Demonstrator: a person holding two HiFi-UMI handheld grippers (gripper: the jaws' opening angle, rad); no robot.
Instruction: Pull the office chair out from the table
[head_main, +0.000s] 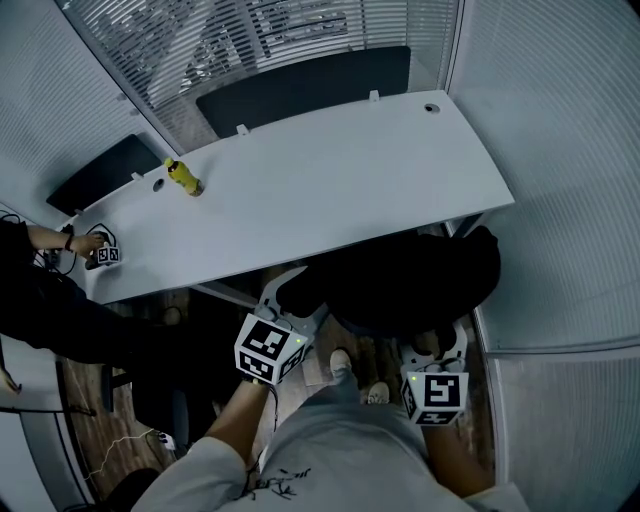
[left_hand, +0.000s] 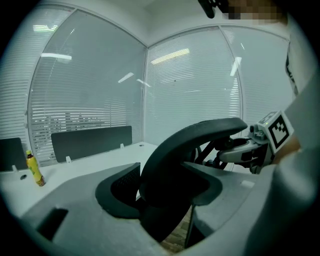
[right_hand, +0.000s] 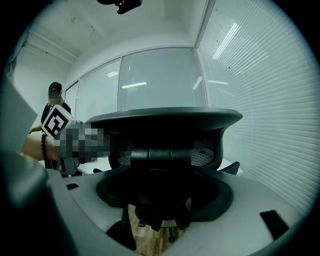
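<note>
The white desk (head_main: 330, 170) is the reference for all positions. The office chair (head_main: 410, 285), black with a mesh backrest, stands at the near long edge of the desk, toward its right end, with its seat tucked beneath the desktop and its backrest just outside the edge. The left gripper (head_main: 305, 295) is at the left side of the backrest, on the near side of the desk. In the left gripper view its jaws stand wide apart and released, with the curved left edge of the backrest between them; no firm press of the pads on it can be seen. The right gripper (head_main: 437, 345) is behind the backrest, further toward the right end of the desk. In the right gripper view its jaws also stand wide apart and released, and the chair's rear spine and bracket stand between them, with the wooden floor (right_hand: 145, 240) showing below. Each gripper carries its marker cube on the side away from the desk. A yellow bottle (head_main: 183, 176) stands upright on the desktop near the far left corner. Two black divider panels (head_main: 300, 85) stand along the far edge of the desk. A second person (head_main: 40, 300) in dark sleeves is at the left end of the desk, with one hand resting at the desktop edge
</note>
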